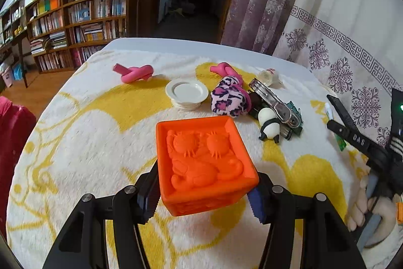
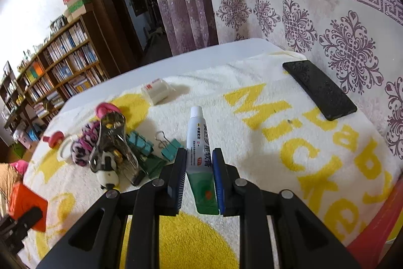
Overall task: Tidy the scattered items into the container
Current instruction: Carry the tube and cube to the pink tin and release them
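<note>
phone (image 2: 319, 90) in right view only, saucer (image 1: 187, 91) clear in left

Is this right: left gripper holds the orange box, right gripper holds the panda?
Not quite. The left gripper does hold the orange box, but the right gripper is shut on a white-and-green tube, as the right wrist view shows. The panda lies on the towel to its left.
</note>
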{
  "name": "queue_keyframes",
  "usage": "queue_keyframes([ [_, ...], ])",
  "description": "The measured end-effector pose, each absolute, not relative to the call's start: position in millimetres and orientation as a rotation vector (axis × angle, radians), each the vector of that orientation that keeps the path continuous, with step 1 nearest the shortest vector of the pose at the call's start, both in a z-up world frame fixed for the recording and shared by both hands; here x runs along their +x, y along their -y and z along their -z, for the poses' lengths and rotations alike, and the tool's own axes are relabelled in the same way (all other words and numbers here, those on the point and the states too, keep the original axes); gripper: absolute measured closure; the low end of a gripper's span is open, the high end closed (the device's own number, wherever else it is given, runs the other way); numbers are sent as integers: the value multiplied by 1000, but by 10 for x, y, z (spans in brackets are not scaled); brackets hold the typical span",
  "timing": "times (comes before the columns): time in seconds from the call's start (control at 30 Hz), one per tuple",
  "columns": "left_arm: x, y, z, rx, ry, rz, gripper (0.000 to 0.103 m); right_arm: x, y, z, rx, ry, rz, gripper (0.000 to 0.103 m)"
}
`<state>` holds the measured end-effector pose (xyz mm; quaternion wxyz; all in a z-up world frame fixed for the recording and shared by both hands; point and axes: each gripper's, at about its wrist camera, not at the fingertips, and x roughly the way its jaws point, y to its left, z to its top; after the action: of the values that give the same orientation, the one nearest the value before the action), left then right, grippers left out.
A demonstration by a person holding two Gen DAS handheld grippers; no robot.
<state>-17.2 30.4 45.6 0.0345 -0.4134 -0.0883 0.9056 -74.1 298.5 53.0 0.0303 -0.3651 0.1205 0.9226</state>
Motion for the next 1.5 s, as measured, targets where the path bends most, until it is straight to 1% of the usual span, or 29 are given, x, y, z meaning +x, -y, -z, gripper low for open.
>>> queue_keyframes([
  [0.07, -107, -289, -473, -1265, 277, -2785, 42, -747, -2982, -551, -1124, -371, -2831, 80],
  [0.2, -4, -277, -516, -1245, 265, -2792, 42, -574, -2974, -691, -1110, -438, -2857, 80],
  [0.4, 77, -363, -566, -1213, 262, -2767, 42, -88, -2932, -934, -1041, -509, -2922, 80],
  [0.57, 125, -498, -570, -1206, 253, -2721, 42, 350, -2986, -1028, -999, -527, -2921, 80],
  [0.67, 162, -615, -572, -1204, 234, -2688, 42, 590, -3083, -1076, -966, -510, -2895, 80],
  [0.77, 207, -747, -587, -1195, 208, -2660, 42, 877, -3198, -1114, -916, -438, -2854, 80],
  [0.83, 222, -882, -596, -1193, 182, -2639, 42, 1098, -3310, -1128, -880, -397, -2814, 80],
  [1.0, 275, -1279, -673, -1169, 114, -2582, 42, 1557, -3622, -1159, -813, -362, -2705, 80],
  [1.13, 359, -1658, -792, -1116, 55, -2528, 42, 1860, -3781, -1200, -751, -283, -2630, 80],
  [1.5, 572, -2718, -1271, -936, -97, -2350, 42, 2239, -4042, -1184, -728, -281, -2564, 80],
])
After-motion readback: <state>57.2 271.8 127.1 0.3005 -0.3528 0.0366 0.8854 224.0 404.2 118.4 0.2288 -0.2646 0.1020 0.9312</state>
